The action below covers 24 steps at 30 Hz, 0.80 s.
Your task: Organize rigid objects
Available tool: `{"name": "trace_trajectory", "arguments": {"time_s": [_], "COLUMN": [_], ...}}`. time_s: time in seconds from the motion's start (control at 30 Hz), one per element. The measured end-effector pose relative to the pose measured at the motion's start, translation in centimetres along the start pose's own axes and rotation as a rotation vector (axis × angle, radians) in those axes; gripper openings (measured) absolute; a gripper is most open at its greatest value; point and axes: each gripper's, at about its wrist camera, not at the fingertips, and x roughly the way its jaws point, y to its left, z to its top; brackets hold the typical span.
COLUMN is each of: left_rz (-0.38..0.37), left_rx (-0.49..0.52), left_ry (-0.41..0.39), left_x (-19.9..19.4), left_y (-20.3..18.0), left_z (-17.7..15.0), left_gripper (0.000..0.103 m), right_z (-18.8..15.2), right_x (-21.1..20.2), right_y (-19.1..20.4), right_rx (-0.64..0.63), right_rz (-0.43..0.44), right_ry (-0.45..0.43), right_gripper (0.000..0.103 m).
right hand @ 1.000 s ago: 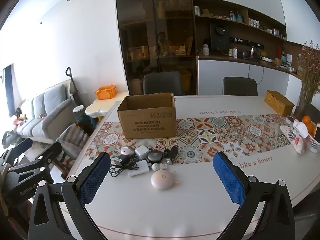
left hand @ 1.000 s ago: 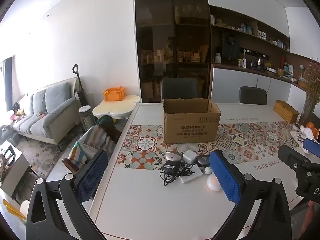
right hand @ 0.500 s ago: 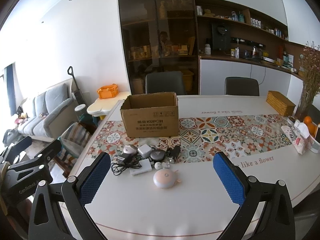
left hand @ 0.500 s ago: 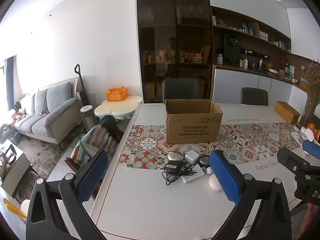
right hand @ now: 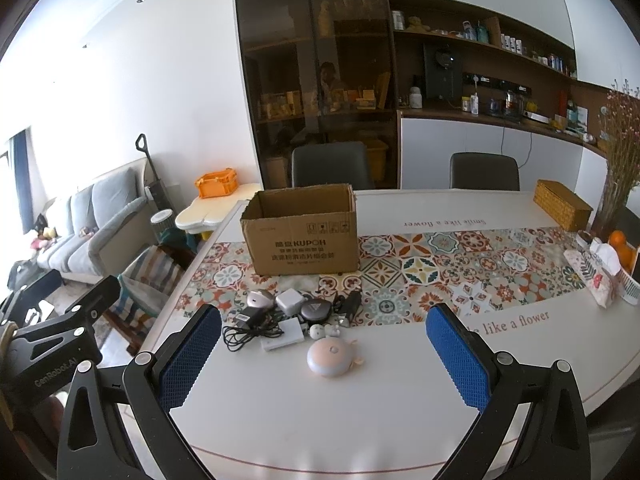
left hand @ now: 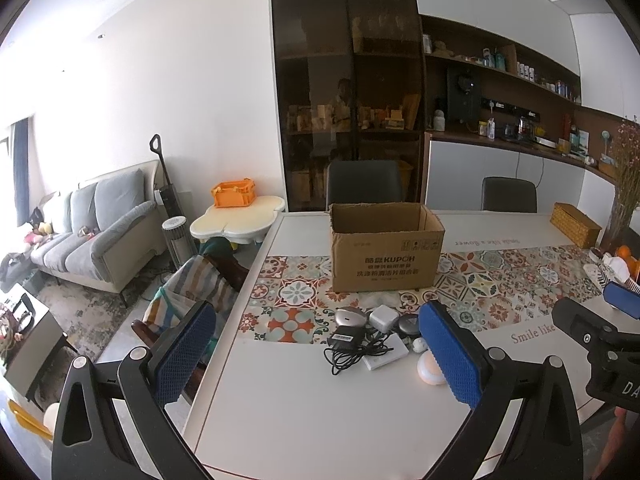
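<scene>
Entry: both tools, left and right, released, empty, above the tabletop. Change: both views have edged nearer the gadgets. Gadgets untouched, heaped before the open box. Judged: approach only; sorting not begun.

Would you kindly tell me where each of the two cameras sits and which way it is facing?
Left wrist view: sits on the left tool, open, looking forward over the white table at the open brown cardboard box; the right tool shows at the right edge.
Right wrist view: sits on the right tool, open, facing the same box; the left tool shows at the left edge.
Shared: box, table, round pink-white gadget.
</scene>
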Motion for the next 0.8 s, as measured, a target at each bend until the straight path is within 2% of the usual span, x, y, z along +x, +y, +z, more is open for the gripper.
{"name": "trace_trajectory", "arguments": {"time_s": [0.8], "left_rz": [-0.002], "left_rx": [0.01], "left_ry": [-0.011], "left_x": [0.13], "left_y": [-0.73], "left_z": [0.58], "left_gripper": [0.103], "right_z": [0.26], "right_x": [0.47], "right_y": [-0.94], "right_rx": [0.005], "right_rz": [0.017], "right_ry": [0.012], "right_gripper": [0.103]}}
